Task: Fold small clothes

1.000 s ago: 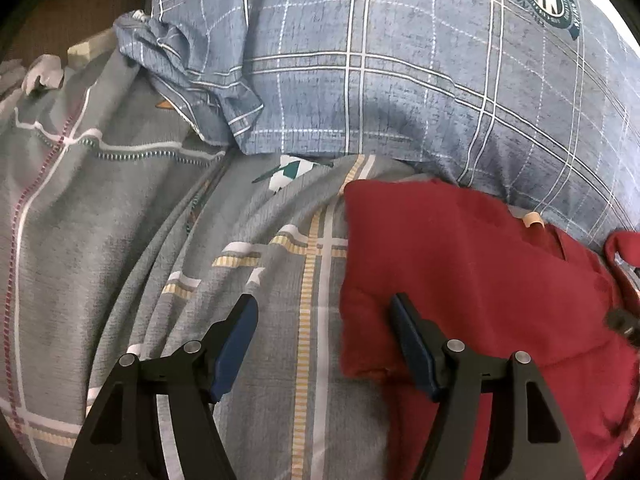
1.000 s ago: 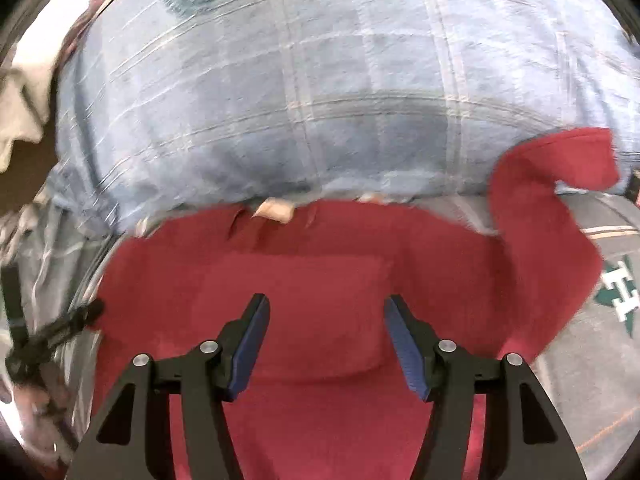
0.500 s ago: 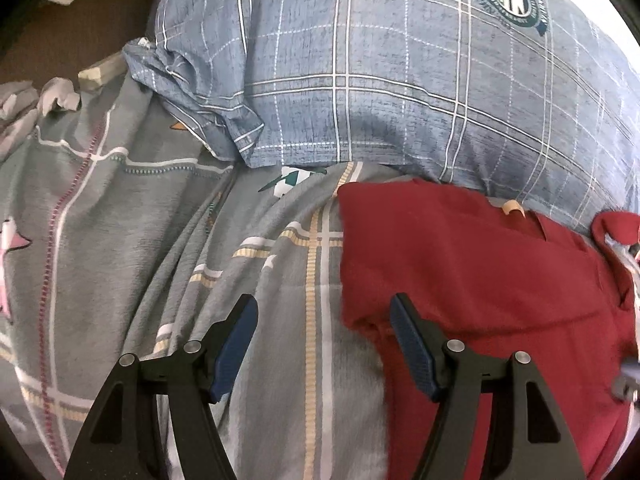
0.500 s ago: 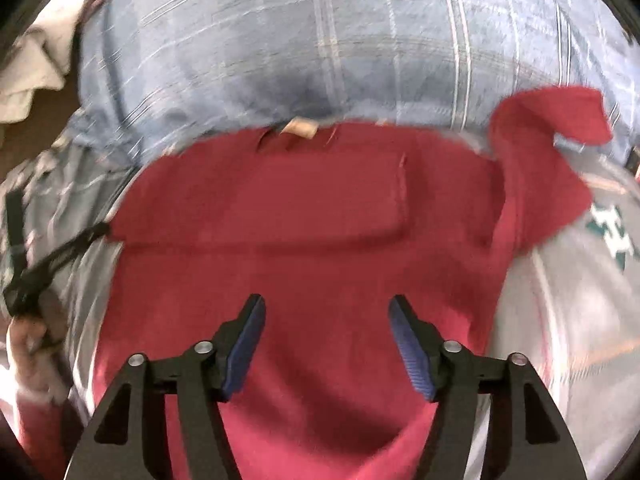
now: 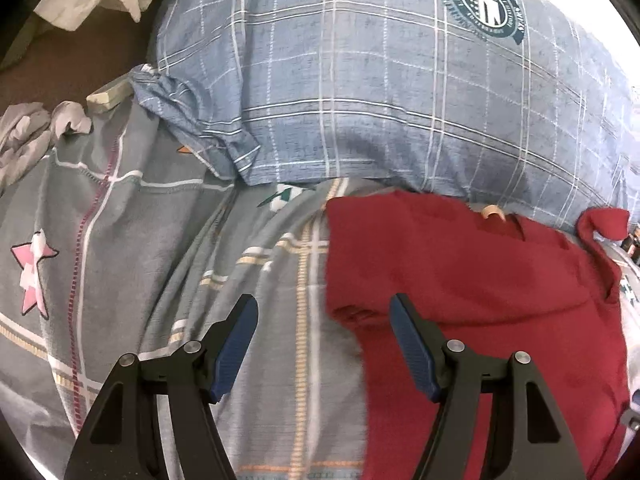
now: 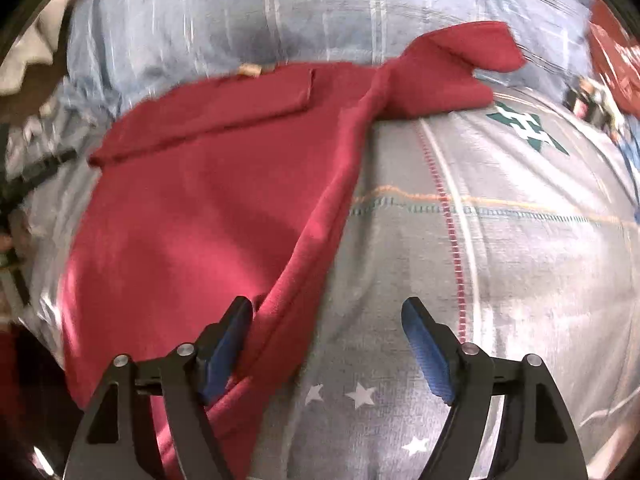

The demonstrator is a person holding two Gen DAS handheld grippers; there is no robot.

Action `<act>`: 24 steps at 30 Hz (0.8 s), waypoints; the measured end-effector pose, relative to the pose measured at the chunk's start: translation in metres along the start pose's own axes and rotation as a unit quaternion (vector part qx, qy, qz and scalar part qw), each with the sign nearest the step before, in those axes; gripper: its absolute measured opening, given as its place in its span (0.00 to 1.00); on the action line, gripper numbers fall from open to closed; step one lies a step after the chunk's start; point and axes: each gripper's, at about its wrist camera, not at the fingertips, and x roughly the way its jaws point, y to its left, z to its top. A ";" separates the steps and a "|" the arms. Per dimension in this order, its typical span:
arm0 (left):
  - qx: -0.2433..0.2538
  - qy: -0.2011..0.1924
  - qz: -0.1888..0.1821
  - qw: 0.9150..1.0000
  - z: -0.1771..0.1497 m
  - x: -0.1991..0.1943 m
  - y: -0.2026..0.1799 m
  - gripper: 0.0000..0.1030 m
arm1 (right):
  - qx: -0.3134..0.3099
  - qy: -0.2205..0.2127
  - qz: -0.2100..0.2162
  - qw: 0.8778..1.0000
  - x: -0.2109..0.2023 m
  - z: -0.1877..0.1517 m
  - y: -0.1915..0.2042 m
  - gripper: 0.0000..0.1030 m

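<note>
A dark red shirt [image 5: 472, 292] lies flat on a grey patterned bedsheet [image 5: 152, 240], its collar toward the pillow. My left gripper [image 5: 324, 316] is open and empty; it straddles the shirt's left edge, with the right finger over red cloth. In the right wrist view the shirt [image 6: 200, 200] fills the left half, with its left sleeve folded in and its right sleeve [image 6: 452, 68] spread toward the pillow. My right gripper [image 6: 328, 320] is open and empty over the shirt's right edge, its left finger at the cloth and its right finger over bare sheet [image 6: 500, 248].
A large blue plaid pillow [image 5: 380, 92] lies just behind the shirt. Crumpled pale cloth [image 5: 28, 136] lies at the bed's left edge, beside dark floor. Another red item [image 6: 612, 52] shows at the far right of the right wrist view.
My right gripper has moved right, from over the shirt's middle to its right edge. My left gripper has drawn back slightly along the shirt's left edge. Both stay open.
</note>
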 end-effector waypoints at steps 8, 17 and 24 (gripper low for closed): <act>0.005 0.009 -0.021 1.000 0.006 0.015 -0.023 0.66 | -0.025 -0.068 0.042 0.997 -0.022 0.039 0.035 0.78; 0.024 0.037 -0.022 0.999 0.016 0.046 -0.039 0.66 | -0.023 -0.053 0.117 0.991 0.039 0.114 0.078 0.78; 0.033 0.050 -0.014 0.998 0.023 0.072 -0.048 0.66 | -0.001 -0.047 0.044 0.998 0.108 0.153 0.067 0.75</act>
